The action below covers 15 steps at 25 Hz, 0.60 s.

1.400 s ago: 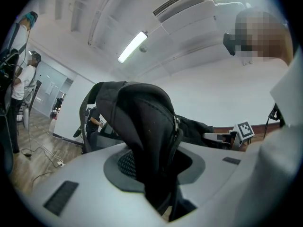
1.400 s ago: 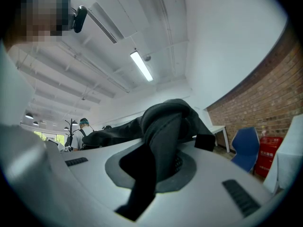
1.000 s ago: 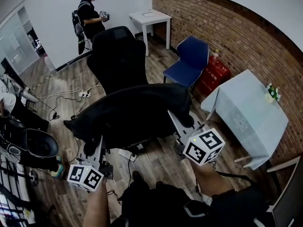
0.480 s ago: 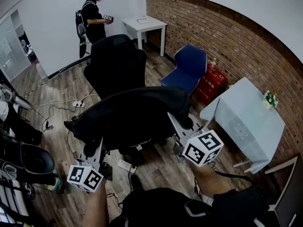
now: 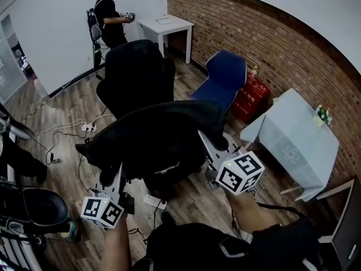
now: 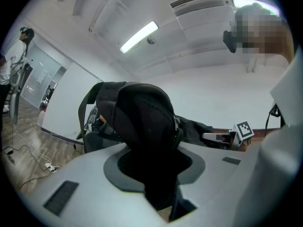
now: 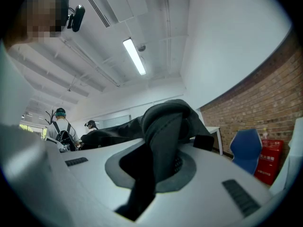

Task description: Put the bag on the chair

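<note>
Holding black backpack (image 5: 158, 140) level, left gripper (image 5: 114, 173) and right gripper (image 5: 207, 143) clamped on its ends, likely for black office chair (image 5: 135, 72).

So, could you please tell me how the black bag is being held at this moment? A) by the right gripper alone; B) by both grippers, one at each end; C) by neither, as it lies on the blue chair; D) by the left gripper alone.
B: the bag hangs stretched between the two, with its dark fabric clamped in the jaws of the left gripper and of the right gripper.
</note>
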### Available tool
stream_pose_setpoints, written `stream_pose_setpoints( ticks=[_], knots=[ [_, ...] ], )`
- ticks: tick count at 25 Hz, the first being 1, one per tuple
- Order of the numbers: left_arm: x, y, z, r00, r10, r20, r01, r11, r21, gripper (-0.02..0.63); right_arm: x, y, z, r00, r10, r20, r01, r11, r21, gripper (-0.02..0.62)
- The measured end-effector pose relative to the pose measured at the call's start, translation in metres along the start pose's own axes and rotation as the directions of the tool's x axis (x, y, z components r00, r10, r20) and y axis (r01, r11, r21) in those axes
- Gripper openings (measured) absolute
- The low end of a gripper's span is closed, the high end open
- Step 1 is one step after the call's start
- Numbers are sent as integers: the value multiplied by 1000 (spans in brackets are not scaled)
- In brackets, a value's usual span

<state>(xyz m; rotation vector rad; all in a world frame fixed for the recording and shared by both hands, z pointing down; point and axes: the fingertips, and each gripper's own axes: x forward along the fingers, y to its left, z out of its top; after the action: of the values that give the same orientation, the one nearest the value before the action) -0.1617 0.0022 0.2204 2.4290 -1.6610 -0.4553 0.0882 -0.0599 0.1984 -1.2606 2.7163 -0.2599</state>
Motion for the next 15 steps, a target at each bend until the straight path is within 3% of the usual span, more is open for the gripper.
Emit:
stream_pose_setpoints(
  ticks=[15],
  knots=[
    [60,76,-20,995,-79,-60,77,996,-33,132,70,-21,-34,994,-108,-21,108,994,1,44]
  ],
)
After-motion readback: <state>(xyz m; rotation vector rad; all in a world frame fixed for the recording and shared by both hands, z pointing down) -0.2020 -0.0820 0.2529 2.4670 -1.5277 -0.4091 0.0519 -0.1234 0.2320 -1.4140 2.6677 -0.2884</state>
